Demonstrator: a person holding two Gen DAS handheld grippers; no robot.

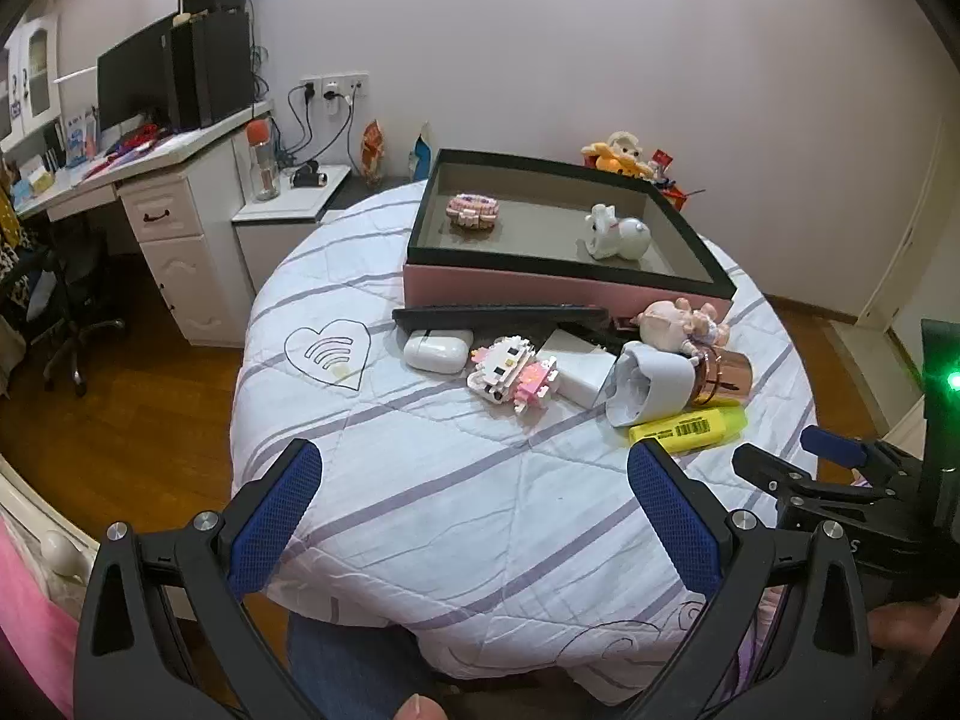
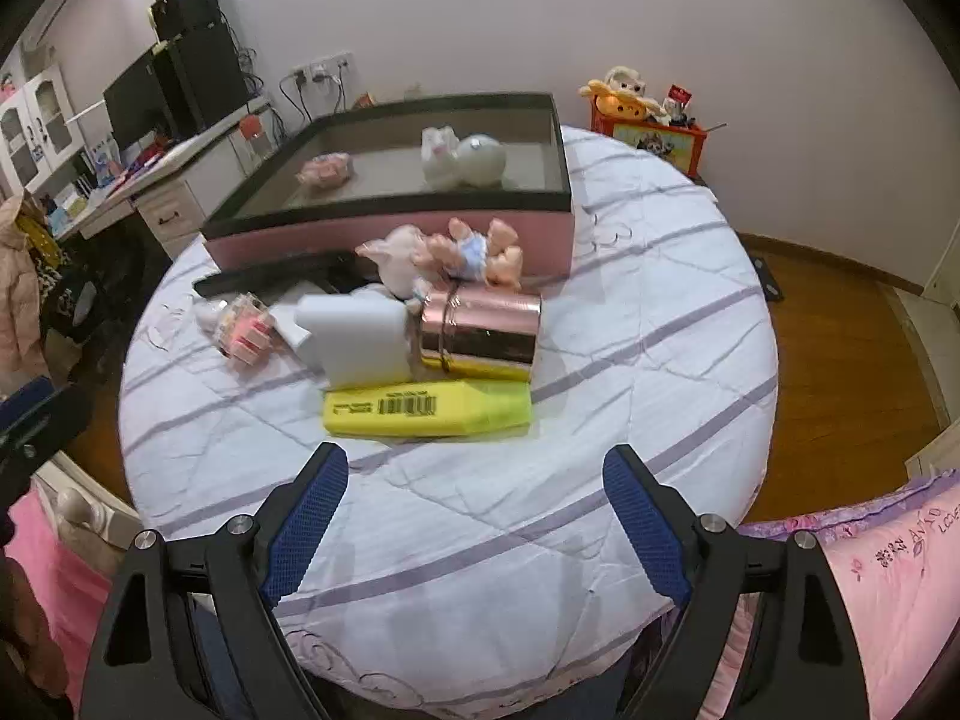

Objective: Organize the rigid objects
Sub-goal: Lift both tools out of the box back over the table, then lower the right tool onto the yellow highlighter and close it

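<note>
The round quilt-covered surface [image 2: 630,324] carries a pink box [image 2: 390,234] near its far edge, open-topped to receive items; a white figurine [image 2: 462,159] and a pink block piece [image 2: 324,171] are already placed inside. Loose objects remain heaped against the box's near wall: a copper cylinder [image 2: 480,339], then a yellow highlighter [image 2: 426,408] nearest the right tool [image 2: 474,516], with nothing between them. Both this and the left tool [image 1: 474,516] are held spread and empty.

Bare quilt [image 2: 480,540] before the yellow highlighter [image 2: 427,408], clutter packed behind it — pink box [image 2: 390,234] walling the far side
</note>
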